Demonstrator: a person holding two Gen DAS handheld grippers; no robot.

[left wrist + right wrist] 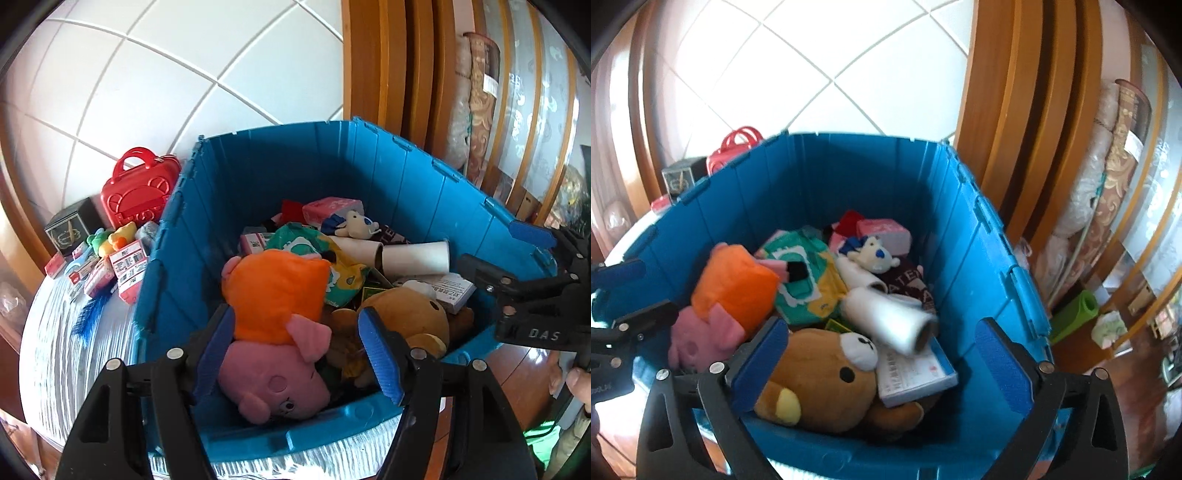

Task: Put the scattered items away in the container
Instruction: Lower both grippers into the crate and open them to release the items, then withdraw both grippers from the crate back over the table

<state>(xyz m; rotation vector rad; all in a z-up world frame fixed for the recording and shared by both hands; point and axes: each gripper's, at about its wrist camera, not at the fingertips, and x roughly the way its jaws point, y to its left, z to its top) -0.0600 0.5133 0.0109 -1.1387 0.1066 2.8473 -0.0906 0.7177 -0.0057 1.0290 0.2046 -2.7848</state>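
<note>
A blue plastic bin (369,166) (820,177) holds a pink pig plush (273,376) (701,339) in orange, a brown bear plush (410,314) (820,380), white rolls (413,254), a white box (916,373) and packets. My left gripper (299,354) is open above the bin's near rim, its jaws either side of the pig without gripping it. My right gripper (886,358) is open and empty over the bear; a blurred white roll (894,321) is in mid-air or falling between its jaws. The right gripper also shows in the left wrist view (509,258).
Left of the bin, on a striped white tabletop (74,332), lie a red toy suitcase (136,192), a black box (70,229), a yellow-green toy (114,236) and several small red-white boxes (125,266). Wooden frames (1015,129) and rolled rugs (1108,184) stand to the right.
</note>
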